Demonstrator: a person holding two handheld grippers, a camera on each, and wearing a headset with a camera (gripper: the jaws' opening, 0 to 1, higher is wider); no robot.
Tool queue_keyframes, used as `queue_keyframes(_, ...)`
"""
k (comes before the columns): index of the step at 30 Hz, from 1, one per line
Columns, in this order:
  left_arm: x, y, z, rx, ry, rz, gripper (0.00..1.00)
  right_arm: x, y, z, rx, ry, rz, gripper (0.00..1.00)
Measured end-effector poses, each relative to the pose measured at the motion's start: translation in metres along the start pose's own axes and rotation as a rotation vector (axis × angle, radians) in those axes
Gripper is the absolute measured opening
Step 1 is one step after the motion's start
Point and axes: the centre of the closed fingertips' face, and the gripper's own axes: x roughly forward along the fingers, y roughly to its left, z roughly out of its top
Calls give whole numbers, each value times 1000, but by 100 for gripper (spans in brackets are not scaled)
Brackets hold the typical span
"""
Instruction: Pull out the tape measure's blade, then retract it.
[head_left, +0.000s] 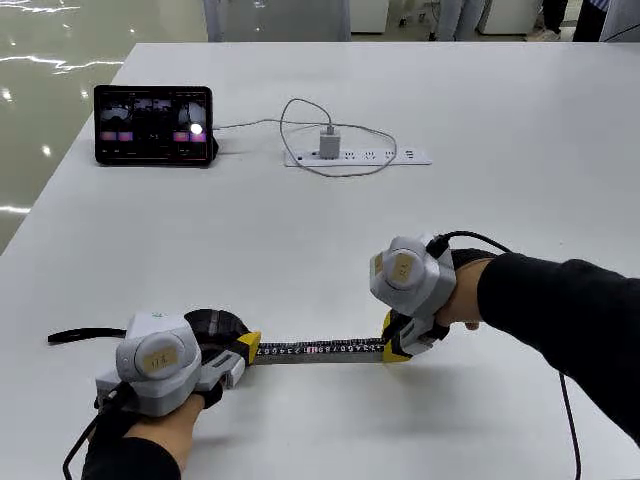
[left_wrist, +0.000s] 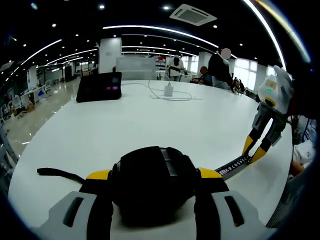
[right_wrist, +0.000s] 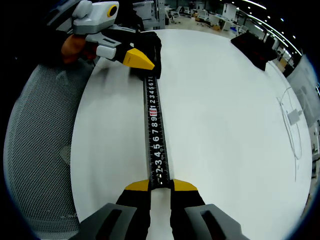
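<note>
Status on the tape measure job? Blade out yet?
Done: the left gripper is shut on the tape measure case, the right gripper on the blade tip. In hand: a short stretch of blade lies drawn out along the table between them. Left: any further pull, then the retract. From one moment I cannot tell which way the blade is moving.

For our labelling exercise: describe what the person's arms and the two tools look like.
Both the left tool and right tool have pale grey bodies and black jaws tipped in yellow. Black cables trail from them. The person wears black sleeves.
</note>
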Motion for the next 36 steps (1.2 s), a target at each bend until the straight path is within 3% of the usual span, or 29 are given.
queue_keyframes(8, 0, 1, 1, 2, -3, -2, 61, 1, 0, 4, -64, -15, 12, 11)
queue_keyframes(13, 1, 1, 1, -7, -2, -4, 61, 2, -1, 6, -40, -48, 7, 11)
queue_keyframes(15, 0, 1, 1, -8, -2, -4, 61, 2, -1, 7, -27, -49, 8, 10)
queue_keyframes(23, 0, 1, 1, -10, -5, -8, 61, 4, -1, 8, -88, -36, 9, 11)
queue_keyframes(36, 0, 0, 0, -14, -5, -11, 61, 5, -2, 11, -10, -36, -1, 11)
